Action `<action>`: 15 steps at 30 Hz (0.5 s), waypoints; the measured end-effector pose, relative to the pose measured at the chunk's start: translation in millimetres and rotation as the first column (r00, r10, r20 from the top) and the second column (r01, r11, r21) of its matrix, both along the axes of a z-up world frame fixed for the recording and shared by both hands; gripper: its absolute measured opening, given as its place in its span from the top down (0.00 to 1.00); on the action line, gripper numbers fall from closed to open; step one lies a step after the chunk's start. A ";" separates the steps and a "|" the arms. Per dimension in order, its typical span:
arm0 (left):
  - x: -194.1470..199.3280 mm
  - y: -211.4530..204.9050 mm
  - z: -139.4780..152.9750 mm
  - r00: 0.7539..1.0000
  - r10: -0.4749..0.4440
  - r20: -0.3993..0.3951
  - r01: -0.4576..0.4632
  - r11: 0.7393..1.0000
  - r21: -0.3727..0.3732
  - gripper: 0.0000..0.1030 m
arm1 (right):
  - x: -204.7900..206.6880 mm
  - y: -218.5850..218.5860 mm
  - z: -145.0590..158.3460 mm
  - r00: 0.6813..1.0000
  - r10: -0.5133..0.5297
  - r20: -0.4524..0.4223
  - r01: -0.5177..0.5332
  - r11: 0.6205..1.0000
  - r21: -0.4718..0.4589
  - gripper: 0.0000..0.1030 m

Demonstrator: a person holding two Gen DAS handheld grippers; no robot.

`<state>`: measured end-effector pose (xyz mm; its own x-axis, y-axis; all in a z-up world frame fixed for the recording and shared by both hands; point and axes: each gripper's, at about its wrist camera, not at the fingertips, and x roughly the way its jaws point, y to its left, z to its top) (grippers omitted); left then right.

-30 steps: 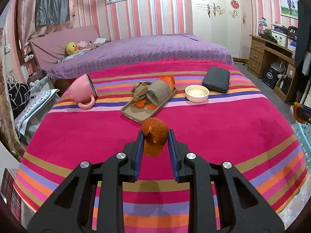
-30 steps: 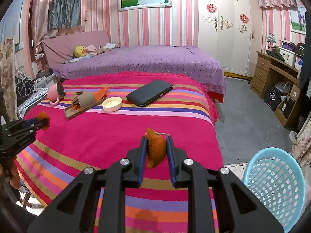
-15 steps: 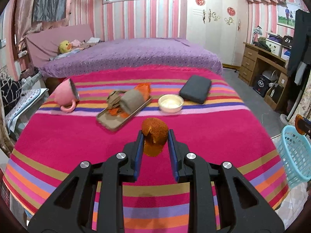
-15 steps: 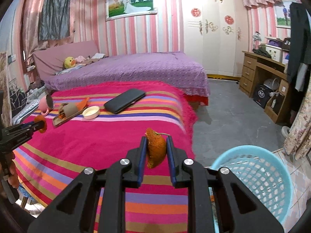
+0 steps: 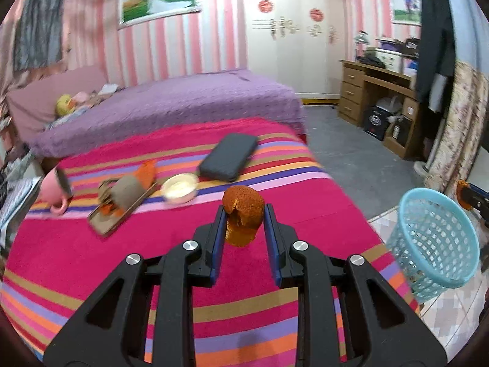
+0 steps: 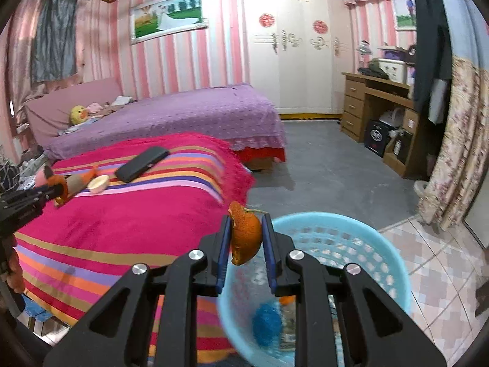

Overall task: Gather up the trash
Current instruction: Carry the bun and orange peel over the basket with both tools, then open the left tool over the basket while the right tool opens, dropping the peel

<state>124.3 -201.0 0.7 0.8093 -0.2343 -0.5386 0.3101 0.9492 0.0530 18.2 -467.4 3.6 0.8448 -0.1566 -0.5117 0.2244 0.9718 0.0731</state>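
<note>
Two orange peels on their way to the blue basket

I have one piece of orange peel (image 5: 243,214) clamped in my left claw (image 5: 243,223) and another orange peel (image 6: 245,233) clamped in my right claw (image 6: 245,238), each pinched from both sides so it cannot slip out. My right claw hangs over the near rim of the blue basket (image 6: 394,263), so I think that peel is about ready to drop in. My left claw is above the striped bed (image 5: 91,244), with the basket (image 5: 434,238) off to its right on the floor. Inside the basket I see a blue ball-like thing (image 6: 266,324) and a bit of orange. On the bed, a tray (image 5: 105,227) holds more scraps, beside a small white bowl (image 5: 179,188).
</note>
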 end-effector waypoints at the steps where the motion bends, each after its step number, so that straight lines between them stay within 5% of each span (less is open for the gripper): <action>1: -1.2 -9.5 0.4 1.000 -0.020 0.001 0.020 1.000 0.004 0.77 | -2.8 -5.8 -0.8 1.000 -0.011 -0.003 0.011 1.000 -0.002 0.80; 15: -14.4 -130.5 -31.3 0.970 -0.234 -0.065 0.235 0.972 0.006 0.77 | -26.4 -70.8 -24.4 0.989 -0.138 -0.048 0.137 0.990 -0.024 0.80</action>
<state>109.9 -331.4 -30.6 0.6969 -0.4055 -0.5916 0.5270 0.8490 0.0389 -8.1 -538.2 -20.7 0.7883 -0.2805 -0.5476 0.3589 0.9325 0.0390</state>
